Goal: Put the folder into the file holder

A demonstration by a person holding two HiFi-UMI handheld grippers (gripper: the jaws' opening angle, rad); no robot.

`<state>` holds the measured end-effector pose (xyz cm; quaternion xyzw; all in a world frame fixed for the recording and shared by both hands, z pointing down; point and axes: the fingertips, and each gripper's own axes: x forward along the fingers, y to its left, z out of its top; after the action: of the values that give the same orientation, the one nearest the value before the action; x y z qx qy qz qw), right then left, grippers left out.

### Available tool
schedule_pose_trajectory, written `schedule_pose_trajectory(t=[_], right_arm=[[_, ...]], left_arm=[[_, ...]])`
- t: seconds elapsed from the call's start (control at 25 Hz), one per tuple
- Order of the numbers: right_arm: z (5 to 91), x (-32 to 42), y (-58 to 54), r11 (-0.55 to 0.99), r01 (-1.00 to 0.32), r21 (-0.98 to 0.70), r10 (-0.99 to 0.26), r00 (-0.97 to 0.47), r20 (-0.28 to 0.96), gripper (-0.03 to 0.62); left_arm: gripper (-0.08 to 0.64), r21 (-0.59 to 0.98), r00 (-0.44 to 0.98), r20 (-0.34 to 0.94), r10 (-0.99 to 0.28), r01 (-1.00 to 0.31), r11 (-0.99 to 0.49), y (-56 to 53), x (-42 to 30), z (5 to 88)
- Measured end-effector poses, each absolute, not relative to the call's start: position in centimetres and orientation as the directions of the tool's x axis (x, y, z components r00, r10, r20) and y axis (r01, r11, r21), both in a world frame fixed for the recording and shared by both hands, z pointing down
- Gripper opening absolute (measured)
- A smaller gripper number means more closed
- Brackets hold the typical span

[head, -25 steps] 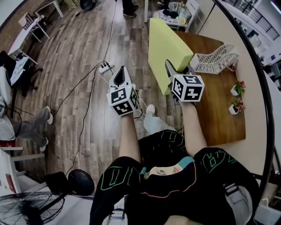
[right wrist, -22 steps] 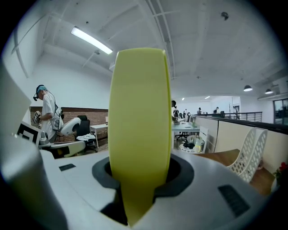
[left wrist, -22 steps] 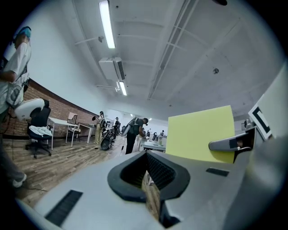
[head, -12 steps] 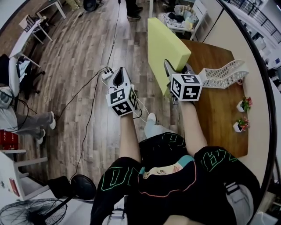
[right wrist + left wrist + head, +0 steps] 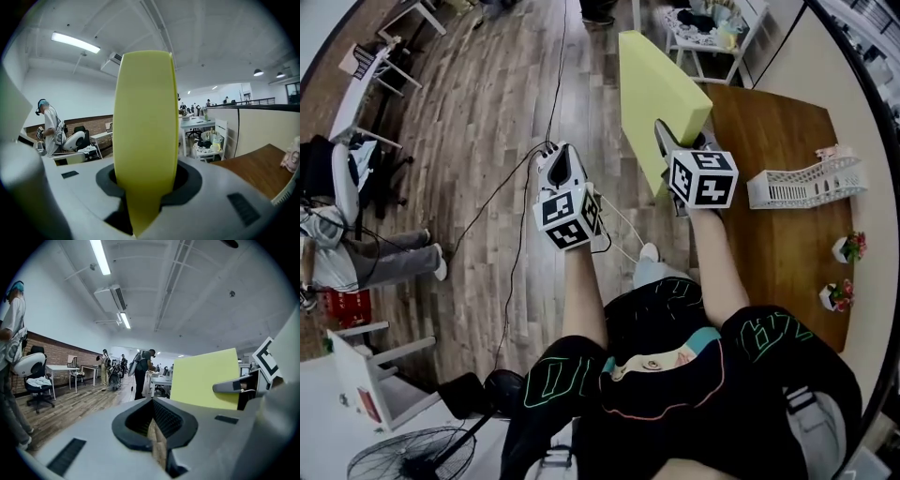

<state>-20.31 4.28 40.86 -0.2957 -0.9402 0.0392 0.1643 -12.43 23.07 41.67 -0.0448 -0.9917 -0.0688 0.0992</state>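
The yellow folder (image 5: 659,92) stands on edge over the near-left corner of the wooden table (image 5: 769,253). My right gripper (image 5: 670,142) is shut on the folder's lower end. In the right gripper view the folder (image 5: 145,126) rises straight up from between the jaws of the right gripper (image 5: 140,206). The white mesh file holder (image 5: 806,183) lies on the table to the right of that gripper, apart from it. My left gripper (image 5: 560,157) hangs over the wood floor left of the folder. In its own view the left gripper (image 5: 157,441) is shut and holds nothing.
Two small flower pots (image 5: 848,248) stand near the table's right edge. A power strip with cables (image 5: 546,150) lies on the floor by the left gripper. A white trolley (image 5: 708,28) stands beyond the table. A seated person (image 5: 366,258) is far left, a fan (image 5: 412,459) bottom left.
Both grippers have swung sideways across the room, the folder still in the right one. In the head view the file holder and table now lie further right and lower.
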Motion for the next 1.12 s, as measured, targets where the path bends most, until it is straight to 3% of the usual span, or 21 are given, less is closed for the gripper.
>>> schedule_pose_trajectory(t=[0.4, 0.88, 1.12], right_arm=[[42.0, -29.8, 3.4, 0.839, 0.499, -0.217, 0.543, -0.789, 0.287, 0.153], [44.8, -33.8, 4.6, 0.845, 0.471, -0.253, 0.533, -0.778, 0.332, 0.153], [44.4, -38.2, 5.1, 0.874, 0.433, -0.222, 0.485, -0.813, 0.322, 0.153]], left_arm=[[-0.008, 0.092, -0.974, 0.215, 0.069, 0.091, 0.992, 23.7, -21.6, 41.8], [-0.008, 0.092, -0.968, 0.248, 0.035, 0.060, 0.994, 24.7, -26.5, 43.4], [-0.008, 0.110, -0.973, 0.227, -0.034, -0.009, 0.994, 25.1, -32.3, 43.6]])
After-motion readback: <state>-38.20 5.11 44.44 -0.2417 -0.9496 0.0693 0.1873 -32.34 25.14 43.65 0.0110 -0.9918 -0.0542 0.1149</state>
